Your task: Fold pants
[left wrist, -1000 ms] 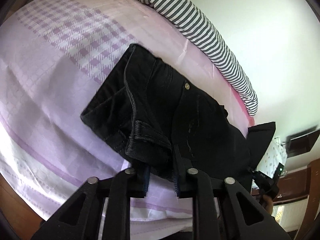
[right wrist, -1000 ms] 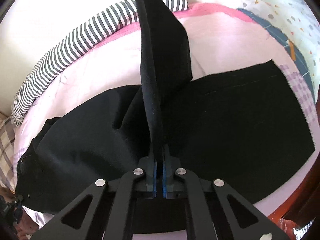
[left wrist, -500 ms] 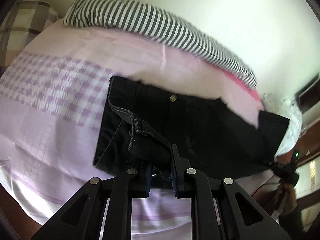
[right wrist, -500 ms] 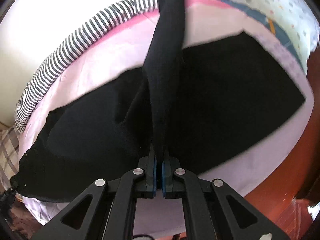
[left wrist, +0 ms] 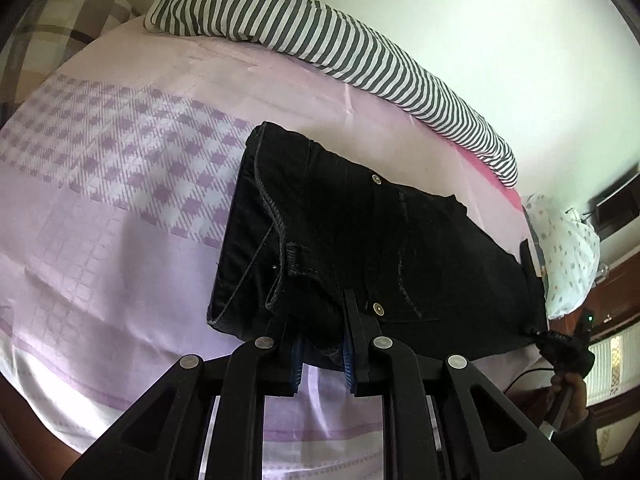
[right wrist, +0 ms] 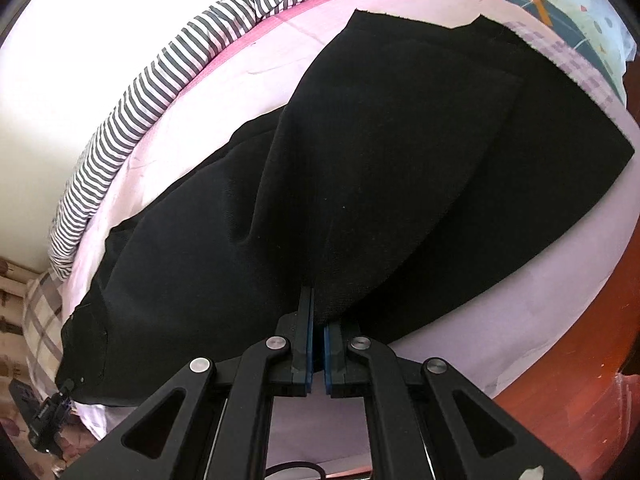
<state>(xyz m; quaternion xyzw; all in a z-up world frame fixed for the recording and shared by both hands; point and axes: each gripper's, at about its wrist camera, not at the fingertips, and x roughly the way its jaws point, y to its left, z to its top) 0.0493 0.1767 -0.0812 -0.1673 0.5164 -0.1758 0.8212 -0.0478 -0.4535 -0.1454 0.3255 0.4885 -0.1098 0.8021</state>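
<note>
Black pants (left wrist: 360, 248) lie across a bed with a pink and lilac checked sheet (left wrist: 120, 184). In the left wrist view the waistband end with two metal buttons faces me, and my left gripper (left wrist: 320, 354) is shut on a bunched fold of the waistband at the near edge. In the right wrist view the pants (right wrist: 380, 168) show their leg end, one leg laid over the other. My right gripper (right wrist: 318, 344) is shut on the near edge of the upper leg. The right gripper also shows at the far right of the left wrist view (left wrist: 560, 344).
A black and white striped cloth (left wrist: 340, 52) runs along the wall side of the bed, also in the right wrist view (right wrist: 168, 80). A dotted pillow (left wrist: 568, 256) lies past the pants' leg end. A brown wooden bed edge (right wrist: 580, 360) is at the lower right.
The leg held by my right gripper hung upright and has come down flat over the other leg. My left gripper has swung with the waistband, which now lies flatter on the sheet.
</note>
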